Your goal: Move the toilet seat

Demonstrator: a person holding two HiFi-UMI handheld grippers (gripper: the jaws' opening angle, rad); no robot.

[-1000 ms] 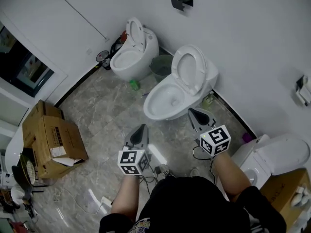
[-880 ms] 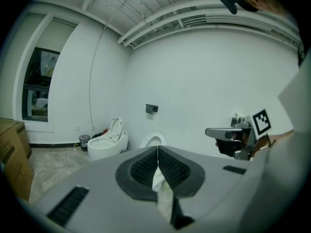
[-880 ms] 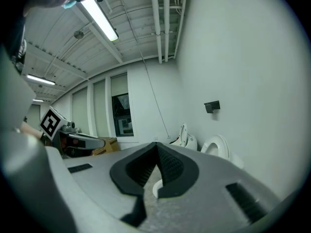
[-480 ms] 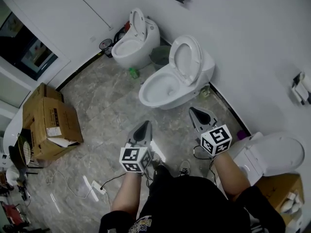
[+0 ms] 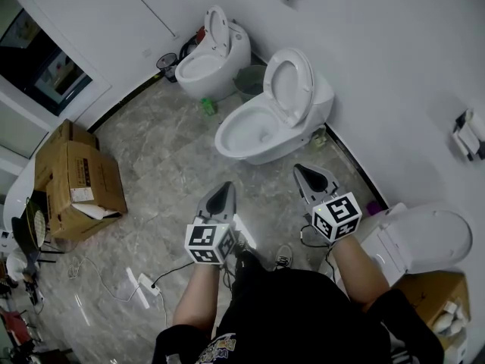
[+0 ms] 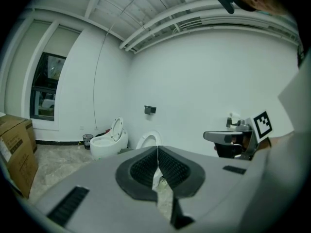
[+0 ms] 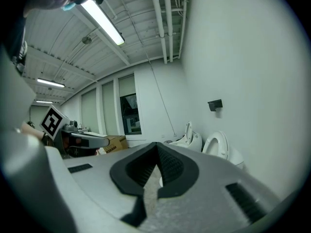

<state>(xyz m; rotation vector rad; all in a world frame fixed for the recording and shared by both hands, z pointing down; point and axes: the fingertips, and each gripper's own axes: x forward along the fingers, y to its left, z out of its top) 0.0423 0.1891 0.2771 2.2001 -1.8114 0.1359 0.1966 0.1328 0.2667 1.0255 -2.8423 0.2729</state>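
A white toilet (image 5: 265, 123) stands against the wall ahead, its seat (image 5: 290, 84) raised upright; the seat also shows in the left gripper view (image 6: 150, 140) and the right gripper view (image 7: 217, 145). My left gripper (image 5: 222, 197) is shut and empty, held over the floor short of the bowl. My right gripper (image 5: 309, 177) is also shut and empty, just right of the bowl's front. Neither gripper touches the toilet.
A second toilet (image 5: 208, 55) with its lid up stands farther back left, a bin (image 5: 250, 82) between the two. A third closed toilet (image 5: 420, 241) is at my right. Cardboard boxes (image 5: 72, 180) sit at left. A power strip and cable (image 5: 144, 283) lie on the marble floor.
I have stepped toward the toilets with both grippers carried along, so the near toilet sits closer to the grippers in the head view. Both grippers stay shut.
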